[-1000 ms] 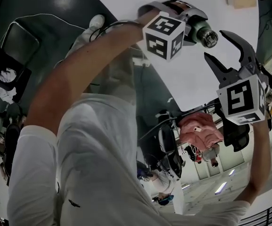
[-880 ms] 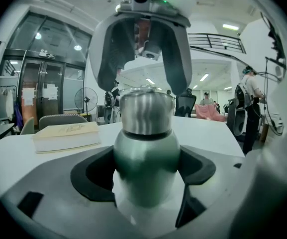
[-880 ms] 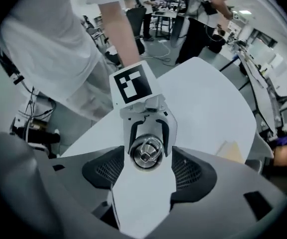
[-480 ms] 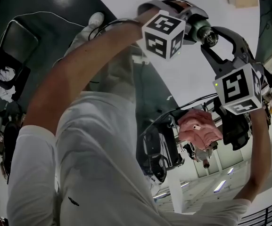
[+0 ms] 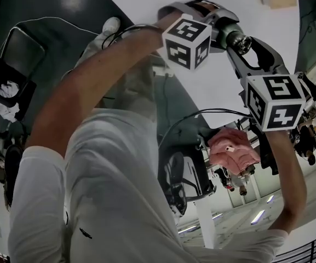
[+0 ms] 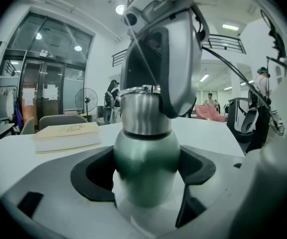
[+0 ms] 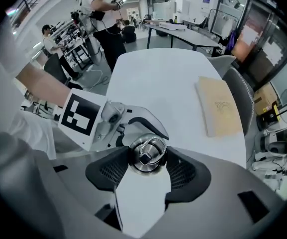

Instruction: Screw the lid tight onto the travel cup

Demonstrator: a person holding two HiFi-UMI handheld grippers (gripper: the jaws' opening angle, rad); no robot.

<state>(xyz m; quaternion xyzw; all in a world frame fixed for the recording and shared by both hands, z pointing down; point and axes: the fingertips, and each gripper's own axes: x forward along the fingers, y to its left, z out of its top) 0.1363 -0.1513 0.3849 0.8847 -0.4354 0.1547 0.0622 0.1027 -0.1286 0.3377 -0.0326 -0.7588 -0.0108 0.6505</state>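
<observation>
Right gripper (image 7: 146, 159) comes straight down over the green metal travel cup with the rounded shoulder (image 6: 145, 143). Its jaws have just been closing, and the dark ribbed pads now sit against both sides of the brushed-steel round lid (image 6: 139, 116) on top of that cup. It's a fairly wide grip, with the lid filling it.

Below the lid, the left gripper (image 6: 147, 169) comes in from the side, its black pads clamped on the cup's green body. The cup is upright over the white table (image 7: 168, 83), but I can't tell whether its base rests on it. A pale tan book (image 7: 222, 106) lies beyond the cup, well clear.

Now, the dangers. The lid is smooth steel, so if the right pads bite too lightly they could skate round it and the twist would go nowhere. The body is just as slick. If the left grip gives, cup and lid turn together and nothing tightens.

If the lid sits slightly tilted on the neck, forcing it could cross the thread and jam it crooked. From above it looks square, though I can't judge the seam.

There's also a small wire ring on the lid's top. A pad catching it could throw the grip off-centre.
</observation>
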